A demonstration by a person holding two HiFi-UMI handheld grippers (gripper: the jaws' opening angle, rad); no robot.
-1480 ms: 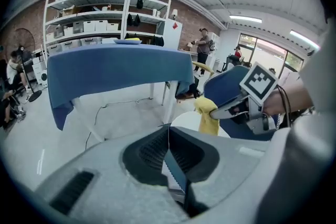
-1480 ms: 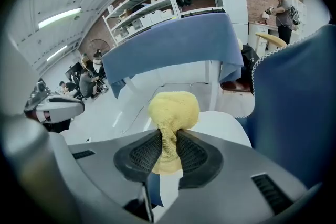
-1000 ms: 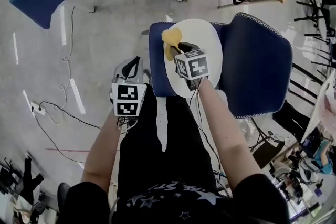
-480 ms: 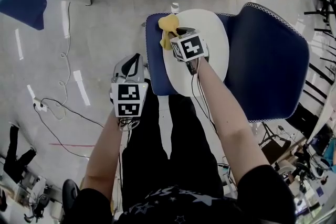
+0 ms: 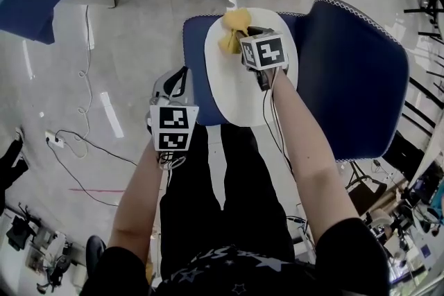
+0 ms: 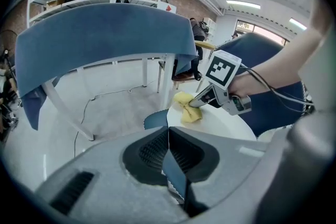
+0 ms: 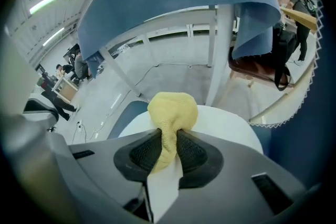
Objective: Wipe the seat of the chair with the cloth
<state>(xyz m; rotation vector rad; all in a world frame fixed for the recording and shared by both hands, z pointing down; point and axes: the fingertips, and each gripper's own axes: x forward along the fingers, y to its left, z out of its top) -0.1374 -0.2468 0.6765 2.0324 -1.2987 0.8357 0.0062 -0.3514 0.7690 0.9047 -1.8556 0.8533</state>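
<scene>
Cloth (image 5: pixel 232 31) farther along seat (image 5: pixel 236 97) now

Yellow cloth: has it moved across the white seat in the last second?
Yes. Held in the right gripper, the yellow cloth has shifted from the left rim of the white seat inward, toward its far edge.

Black short-sleeved top (image 5: pixel 236 267) down at six o'clock, white stars printed across it, black trousers (image 5: pixel 222 184) above. The left tongs (image 6: pixel 169 139) showed a grey shell and black ribbed pads (image 6: pixel 152 148), and the right tongs (image 7: pixel 167 149) matched. Each wore a white cube (image 5: pixel 172 128) with black square markers. A thin dark cable (image 5: pixel 275 125) ran from the right cube toward five o'clock.
</scene>
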